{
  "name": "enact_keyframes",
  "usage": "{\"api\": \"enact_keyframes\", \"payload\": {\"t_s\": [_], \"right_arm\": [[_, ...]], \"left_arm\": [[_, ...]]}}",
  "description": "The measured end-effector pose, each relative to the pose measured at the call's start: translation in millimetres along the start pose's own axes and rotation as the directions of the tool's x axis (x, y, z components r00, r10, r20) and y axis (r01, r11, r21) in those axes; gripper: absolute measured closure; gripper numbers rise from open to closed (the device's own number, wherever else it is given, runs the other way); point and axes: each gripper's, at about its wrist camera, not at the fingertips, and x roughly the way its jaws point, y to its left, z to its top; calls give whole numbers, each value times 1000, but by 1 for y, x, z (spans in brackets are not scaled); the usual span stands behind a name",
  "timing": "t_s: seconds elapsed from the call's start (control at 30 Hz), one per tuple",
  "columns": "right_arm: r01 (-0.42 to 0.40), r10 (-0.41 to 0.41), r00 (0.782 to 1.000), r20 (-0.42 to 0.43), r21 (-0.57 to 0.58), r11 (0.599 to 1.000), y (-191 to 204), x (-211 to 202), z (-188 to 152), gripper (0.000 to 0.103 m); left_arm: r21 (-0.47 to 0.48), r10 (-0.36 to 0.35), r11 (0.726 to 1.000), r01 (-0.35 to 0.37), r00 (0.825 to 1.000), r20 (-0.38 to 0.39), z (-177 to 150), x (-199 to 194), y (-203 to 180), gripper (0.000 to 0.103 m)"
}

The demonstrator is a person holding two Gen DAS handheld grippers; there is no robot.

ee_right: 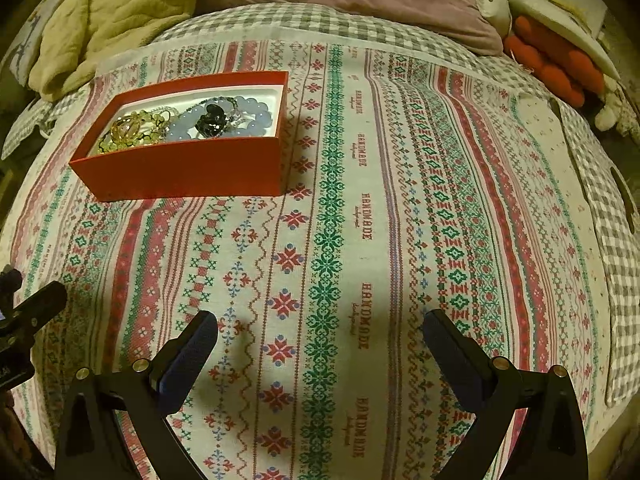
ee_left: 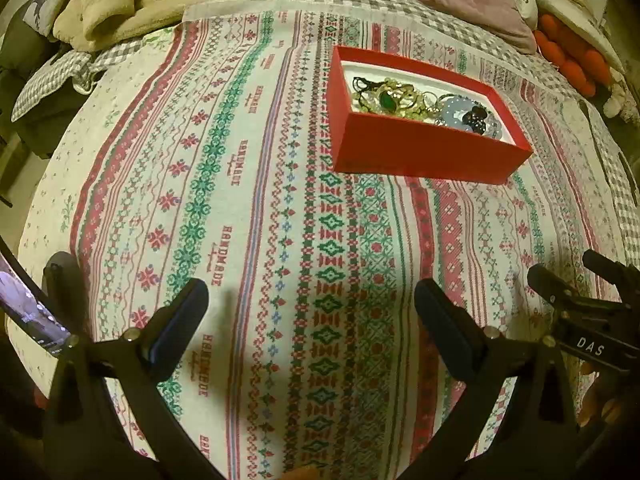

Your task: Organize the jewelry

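A red box (ee_left: 420, 148) is sitting on the patterned cloth (ee_left: 260, 220) spread over the bed, and the jewelry (ee_left: 404, 98) is lying heaped inside it: gold chains, a green stone, pale blue beads (ee_right: 256, 114) and a dark piece. No jewelry is showing on the cloth itself, so the scene is fitting either pieces gathered in and finished, or a pile waiting to be sorted out. The left tool (ee_left: 312, 308) and the right tool (ee_right: 320, 336) are both hanging wide open over bare cloth, holding nothing, well short of the box. Any reach into the heap is probably calling for a slow, steep approach and a pinch on one strand only, since chains are tangling and the light box is likely sliding on soft bedding. The left view is showing the green stone and the right tool's body at its edge; the right view is showing the bead ring more fully, with the box's near wall hiding the stone.
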Motion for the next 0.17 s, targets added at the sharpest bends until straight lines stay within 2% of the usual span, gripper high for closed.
{"api": "enact_keyframes", "payload": {"t_s": [0.17], "right_arm": [[-3,3,1000,-2,-3,1000,3,2,-3,0]], "left_arm": [[15,11,1000,-10,1000,-4,-5,1,-1,1]]}}
